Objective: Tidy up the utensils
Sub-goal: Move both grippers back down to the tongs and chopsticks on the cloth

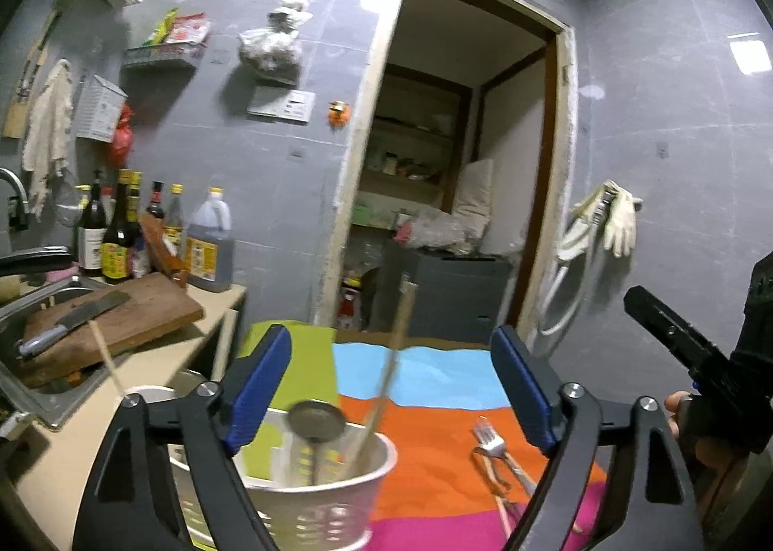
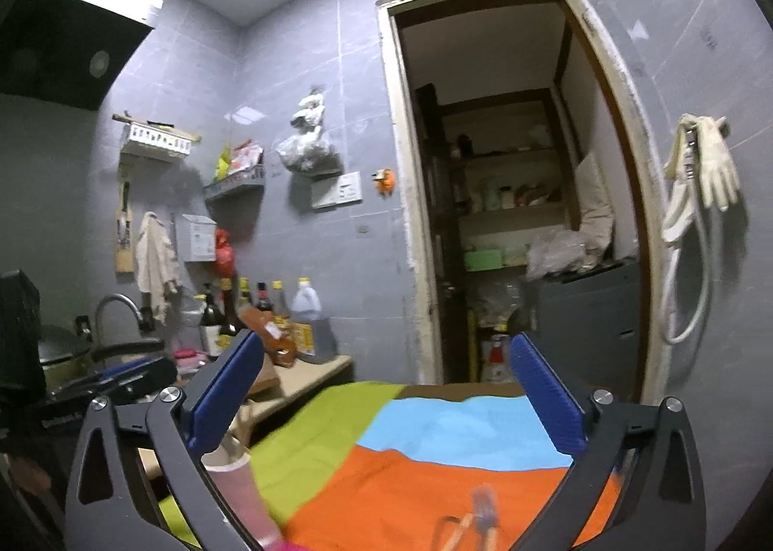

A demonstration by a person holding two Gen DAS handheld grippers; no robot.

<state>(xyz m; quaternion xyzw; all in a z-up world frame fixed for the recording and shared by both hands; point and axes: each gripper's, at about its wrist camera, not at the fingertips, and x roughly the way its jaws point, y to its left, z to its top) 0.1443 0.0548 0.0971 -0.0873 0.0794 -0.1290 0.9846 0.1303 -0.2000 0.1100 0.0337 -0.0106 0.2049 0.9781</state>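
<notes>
While nothing is held between them, both pairs of tongs are seen spread wide. The left gripper is poised above the white slotted utensil holder, its blue pads clear of everything, and inside that holder a metal ladle and a long wooden stick, probably a chopstick, are stood upright, leaning against the rim. Just to the right of the holder, on the orange band of the striped cloth, a fork is laid together with other cutlery whose kind cannot be told; part of it is hidden behind the gripper's right arm. The right gripper is held over the same cloth, with the blurred fork low in its view and a pink cup-like thing partly covered by its left finger. At the right edge of the left view, the right gripper's black body and a fingertip of the person are caught. Further out, a cleaver is rested on a wooden cutting board over the sink, sauce bottles are lined up against the grey tiled wall, and rubber gloves are hung beside the open doorway.
</notes>
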